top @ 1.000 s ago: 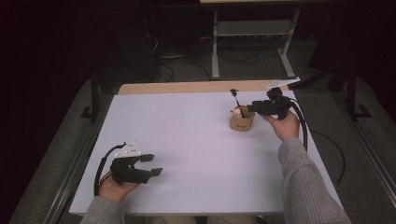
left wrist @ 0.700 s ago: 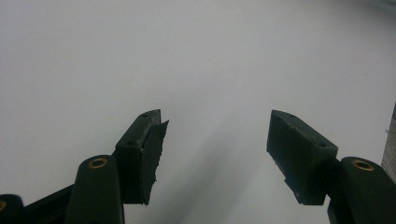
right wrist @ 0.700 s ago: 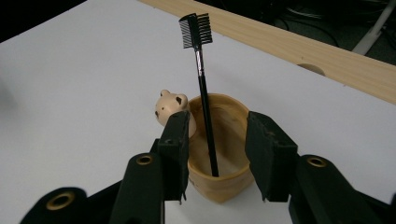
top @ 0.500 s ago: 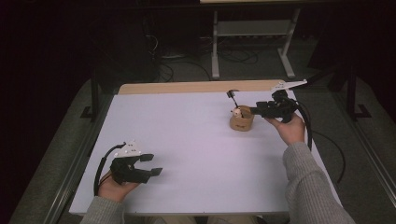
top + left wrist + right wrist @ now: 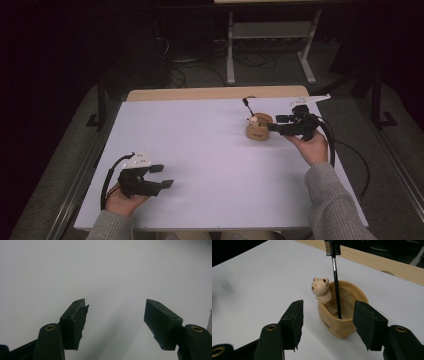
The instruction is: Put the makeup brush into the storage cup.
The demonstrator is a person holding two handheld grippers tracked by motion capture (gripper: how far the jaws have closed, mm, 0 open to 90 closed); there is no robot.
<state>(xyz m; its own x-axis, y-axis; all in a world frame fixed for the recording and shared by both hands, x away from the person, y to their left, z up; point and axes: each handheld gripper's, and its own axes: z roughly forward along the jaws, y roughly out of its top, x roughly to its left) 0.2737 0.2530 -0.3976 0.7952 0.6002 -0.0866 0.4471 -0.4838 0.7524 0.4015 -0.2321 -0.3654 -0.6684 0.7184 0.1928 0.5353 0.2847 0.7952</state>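
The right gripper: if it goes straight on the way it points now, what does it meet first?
Probably the tan bear-shaped holder, which stands straight ahead of the right gripper, between its open jaws; these have just been opening and do not press on it. The brush stands inside the holder, further along.

The bench top is evenly and softly lit from above, while the floor and room around it lie in deep shadow. The high view is dim and a little grainy. In the left gripper view the pale surface shows a faint, blurred shadow between the jaws. In the right gripper view the near left edge smears into blur; the cup is sharp.
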